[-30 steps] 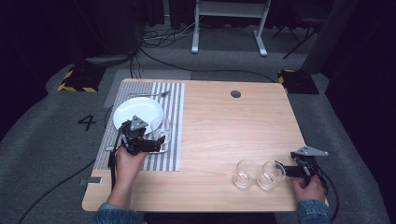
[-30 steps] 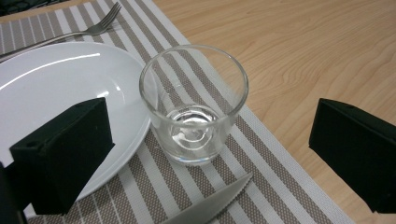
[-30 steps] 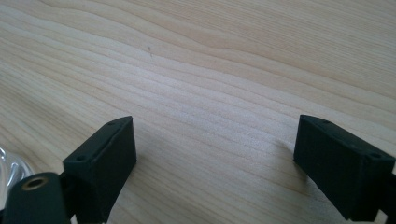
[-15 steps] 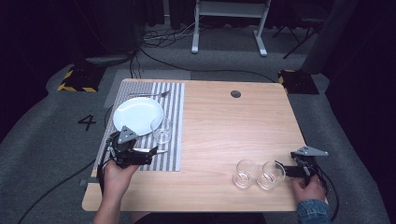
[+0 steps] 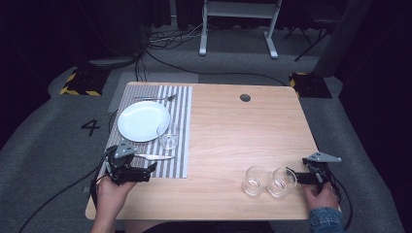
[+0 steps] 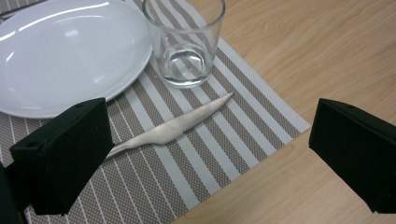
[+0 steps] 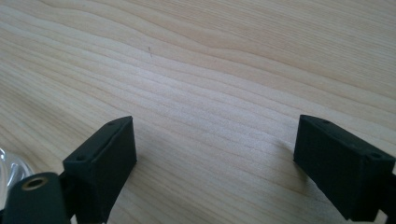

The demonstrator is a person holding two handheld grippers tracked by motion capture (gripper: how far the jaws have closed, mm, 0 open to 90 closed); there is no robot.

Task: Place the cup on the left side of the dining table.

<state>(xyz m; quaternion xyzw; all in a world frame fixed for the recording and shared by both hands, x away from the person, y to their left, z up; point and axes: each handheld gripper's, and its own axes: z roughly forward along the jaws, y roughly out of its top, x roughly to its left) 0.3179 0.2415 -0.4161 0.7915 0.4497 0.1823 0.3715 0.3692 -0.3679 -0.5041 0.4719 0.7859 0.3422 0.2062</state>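
My left gripper (image 5: 145,172) sits at the near left corner of the table, its two black jaws standing wide apart and empty, aimed over the grey-and-white striped woven placemat (image 6: 219,154). Just ahead of it lies the slim silver metal knife (image 6: 173,125), flat on the mat, its handle end running behind my left jaw and its tip pointing toward the clear short drinking glass (image 6: 184,39) that stands upright beside the round white ceramic plate (image 6: 60,51). A fork (image 5: 155,98) rests at the mat's far edge. I judge the setting work here to be around this knife, so if I go for it I should come down low with the jaws straddling the narrow handle, close squarely across it, and keep clear of the glass and the plate rim. My right gripper (image 5: 294,176) rests on the bare pale wooden table (image 7: 224,70) at the near right, jaws likewise spread with nothing between them, just beside two more clear glasses (image 5: 268,181) standing together; I'd approach the nearer one level, so I don't knock its neighbour.
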